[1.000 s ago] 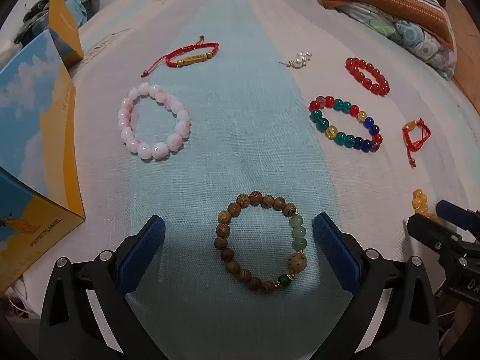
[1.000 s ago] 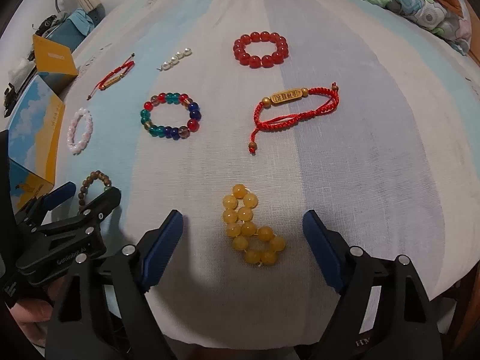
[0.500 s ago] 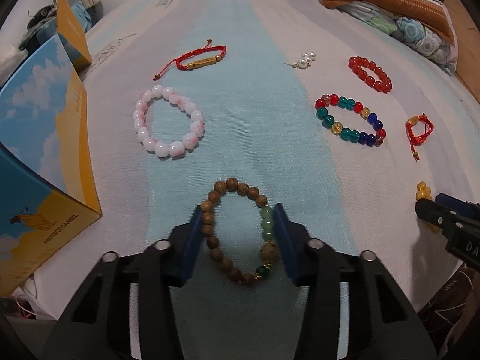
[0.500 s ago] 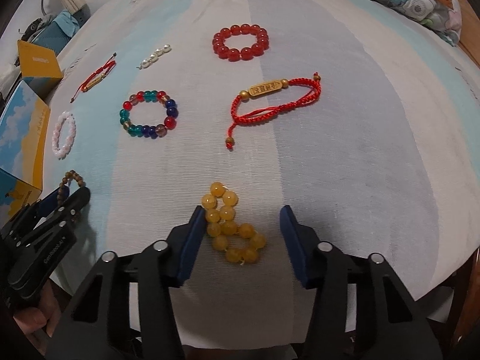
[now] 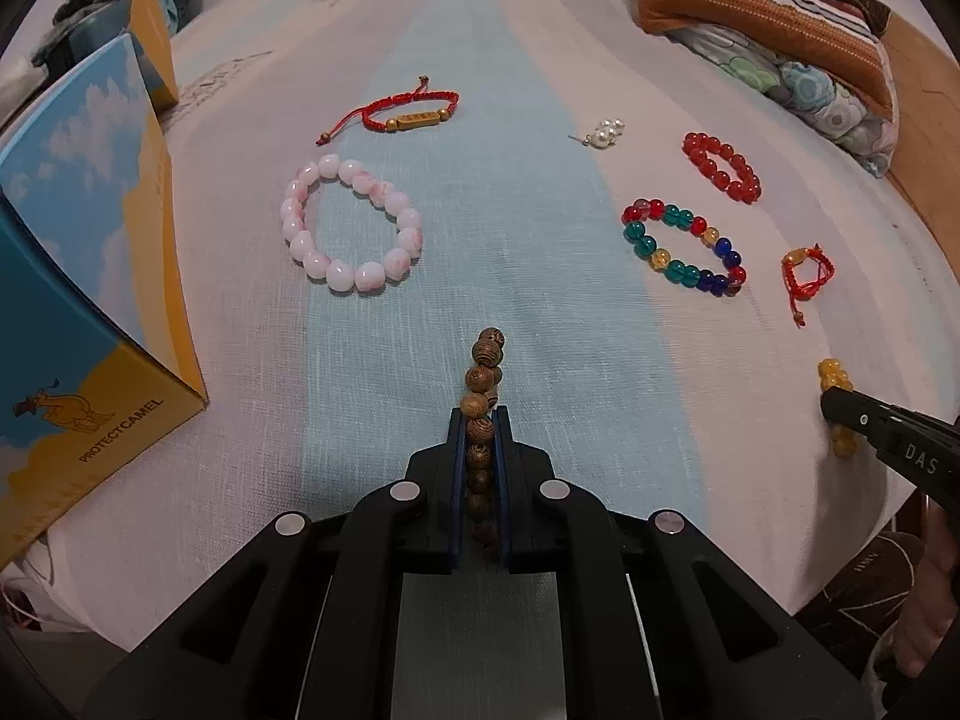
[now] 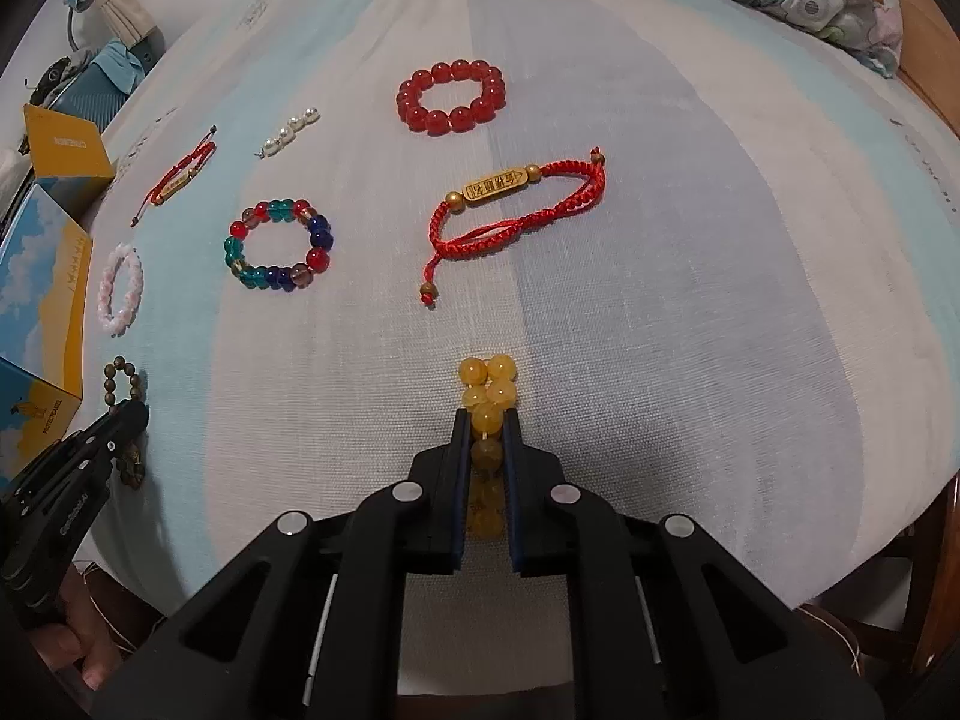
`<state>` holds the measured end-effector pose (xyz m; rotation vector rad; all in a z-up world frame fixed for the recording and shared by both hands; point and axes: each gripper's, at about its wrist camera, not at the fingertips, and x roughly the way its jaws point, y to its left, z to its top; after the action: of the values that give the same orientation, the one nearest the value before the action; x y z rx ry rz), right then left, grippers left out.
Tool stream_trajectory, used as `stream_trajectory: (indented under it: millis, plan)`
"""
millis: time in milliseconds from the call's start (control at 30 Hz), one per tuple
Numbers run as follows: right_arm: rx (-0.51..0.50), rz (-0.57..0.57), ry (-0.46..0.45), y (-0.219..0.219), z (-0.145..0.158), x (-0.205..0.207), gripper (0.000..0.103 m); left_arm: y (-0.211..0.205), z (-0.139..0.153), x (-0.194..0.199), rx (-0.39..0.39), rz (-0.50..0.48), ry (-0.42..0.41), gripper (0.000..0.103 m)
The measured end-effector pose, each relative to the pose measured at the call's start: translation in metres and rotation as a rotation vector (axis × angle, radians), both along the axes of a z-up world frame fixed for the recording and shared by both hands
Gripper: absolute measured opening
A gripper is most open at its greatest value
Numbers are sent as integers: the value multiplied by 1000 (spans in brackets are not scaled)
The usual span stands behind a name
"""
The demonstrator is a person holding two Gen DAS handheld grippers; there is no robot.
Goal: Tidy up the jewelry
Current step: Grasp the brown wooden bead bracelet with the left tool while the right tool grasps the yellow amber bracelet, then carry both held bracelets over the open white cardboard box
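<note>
My left gripper (image 5: 480,414) is shut on the brown wooden bead bracelet (image 5: 483,372), squeezed flat between the pads on the cloth. My right gripper (image 6: 485,417) is shut on the yellow bead bracelet (image 6: 487,387), also squeezed into a line. On the cloth lie a pink-white bead bracelet (image 5: 351,222), a red cord bracelet with a gold bar (image 5: 414,114), a pearl piece (image 5: 606,132), a red bead bracelet (image 6: 451,97), a multicoloured bead bracelet (image 6: 277,243) and a second red cord bracelet (image 6: 510,207).
An open blue-and-yellow box (image 5: 78,312) stands at the left edge of the table. Folded patterned fabrics (image 5: 774,30) lie at the far right. The striped cloth (image 5: 480,210) drops off at the near edge.
Both grippers have closed from wide open onto their bracelets, the left on the wooden beads and the right on the yellow beads, pressing each loop flat.
</note>
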<state>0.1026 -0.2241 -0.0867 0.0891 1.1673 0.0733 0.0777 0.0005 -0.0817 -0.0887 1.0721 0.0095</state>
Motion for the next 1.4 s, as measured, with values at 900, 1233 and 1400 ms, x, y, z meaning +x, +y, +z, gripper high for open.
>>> stream_trajectory:
  millis: [900,1233,1400]
  plan:
    - [-19,13,-184,11,43,-20,9,-13,35,-9,-16,-18,-62,7]
    - [-23,10,-222,17,67,-14,9,-17,72,-4,-2,-34,-100,7]
    - [-15,13,-240,22,83,-9,9,-13,88,-1,2,-36,-118,7]
